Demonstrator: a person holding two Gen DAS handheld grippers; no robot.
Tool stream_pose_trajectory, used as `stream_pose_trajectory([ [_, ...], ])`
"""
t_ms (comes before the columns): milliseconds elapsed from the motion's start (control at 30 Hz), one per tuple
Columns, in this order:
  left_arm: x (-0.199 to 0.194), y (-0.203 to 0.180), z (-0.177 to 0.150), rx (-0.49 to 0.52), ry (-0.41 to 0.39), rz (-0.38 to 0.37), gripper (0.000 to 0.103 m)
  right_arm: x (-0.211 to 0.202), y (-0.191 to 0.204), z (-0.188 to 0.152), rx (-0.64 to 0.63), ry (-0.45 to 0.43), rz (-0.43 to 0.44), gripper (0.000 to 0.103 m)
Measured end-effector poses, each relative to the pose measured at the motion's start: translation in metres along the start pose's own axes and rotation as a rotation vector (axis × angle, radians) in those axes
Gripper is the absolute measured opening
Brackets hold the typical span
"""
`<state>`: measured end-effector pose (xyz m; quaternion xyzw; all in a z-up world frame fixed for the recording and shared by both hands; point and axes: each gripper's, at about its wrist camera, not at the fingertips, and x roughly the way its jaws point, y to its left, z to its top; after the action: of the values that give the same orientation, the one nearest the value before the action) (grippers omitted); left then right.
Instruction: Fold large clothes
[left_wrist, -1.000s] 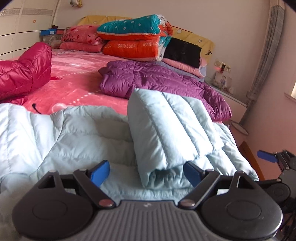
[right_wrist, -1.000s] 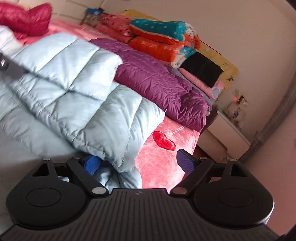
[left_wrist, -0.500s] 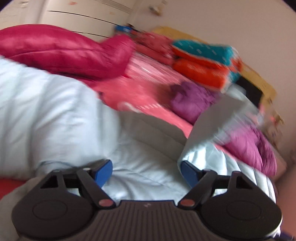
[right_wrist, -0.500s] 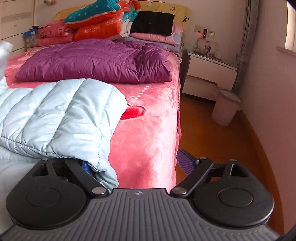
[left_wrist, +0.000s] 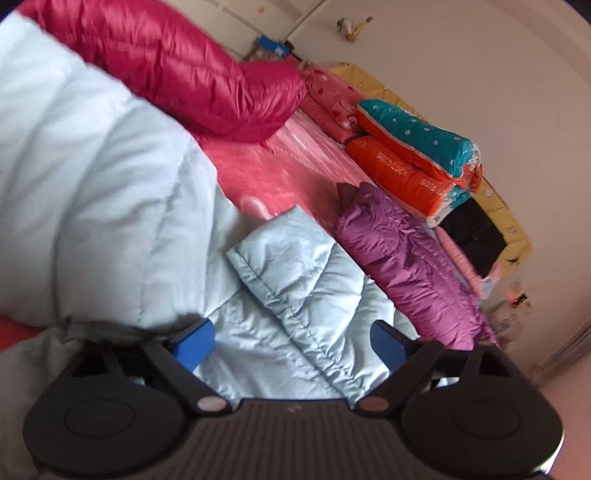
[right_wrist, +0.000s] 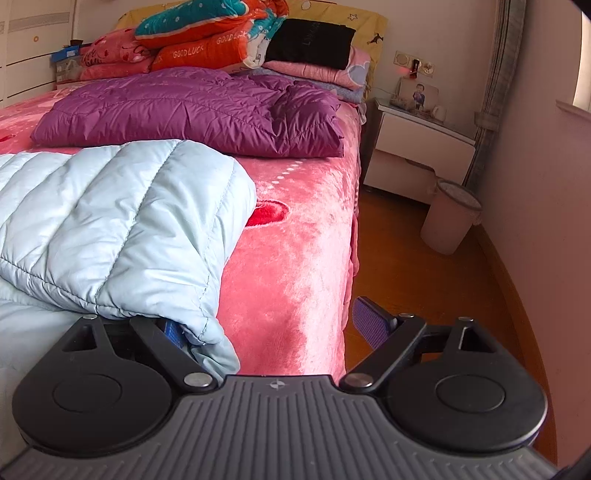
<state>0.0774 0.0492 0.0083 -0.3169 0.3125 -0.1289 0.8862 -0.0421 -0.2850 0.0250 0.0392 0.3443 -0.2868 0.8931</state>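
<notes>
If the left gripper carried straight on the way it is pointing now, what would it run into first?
Most likely the light blue puffer jacket: its quilted fabric lies right ahead of the open left gripper, filling the gap between the fingers. Depth is hard to judge in this fisheye view.

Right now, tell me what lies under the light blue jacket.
The light blue jacket lies on the pink bedspread, its edge covering part of a red heart. Whatever else lies beneath it is hidden.
</notes>
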Motion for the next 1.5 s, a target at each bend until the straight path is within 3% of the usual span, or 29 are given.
stream_pose_trajectory([
  [233,0.017,0.001,0.011,0.017,0.021,-0.051,0.090,0.006,0.000,-0.001,0.003,0.010,0.021,0.103],
  [533,0.037,0.004,0.023,0.055,0.029,-0.032,0.067,0.008,0.006,-0.002,-0.039,-0.008,0.025,0.103],
  [567,0.039,0.004,0.023,0.058,0.034,-0.034,0.059,0.008,0.006,-0.002,-0.040,-0.008,0.025,0.103],
  [600,0.041,0.004,0.025,0.062,0.039,-0.039,0.043,0.008,0.006,-0.002,-0.042,-0.009,0.024,0.103],
  [700,0.044,0.006,0.027,0.047,0.058,-0.039,0.012,0.008,0.007,-0.002,-0.053,-0.012,0.023,0.103],
  [800,0.038,0.004,0.027,0.053,0.056,-0.018,0.005,0.009,0.007,-0.002,-0.055,-0.012,0.028,0.103],
  [1000,0.002,-0.010,0.018,0.148,0.017,0.068,0.003,0.011,0.004,0.001,-0.030,0.005,0.042,0.103],
  [1133,-0.004,0.000,0.006,0.152,0.059,0.124,0.003,0.011,0.006,0.001,-0.031,0.009,0.034,0.103],
  [1333,-0.005,-0.001,0.003,0.218,0.041,0.111,0.005,0.010,0.009,0.000,-0.049,0.001,0.022,0.103],
  [1433,-0.015,-0.002,0.005,0.213,0.025,0.097,0.017,0.008,0.008,-0.001,-0.057,0.001,0.028,0.103],
  [1500,-0.026,-0.003,0.005,0.225,0.009,0.089,0.035,0.006,0.007,0.000,-0.064,0.002,0.031,0.103],
])
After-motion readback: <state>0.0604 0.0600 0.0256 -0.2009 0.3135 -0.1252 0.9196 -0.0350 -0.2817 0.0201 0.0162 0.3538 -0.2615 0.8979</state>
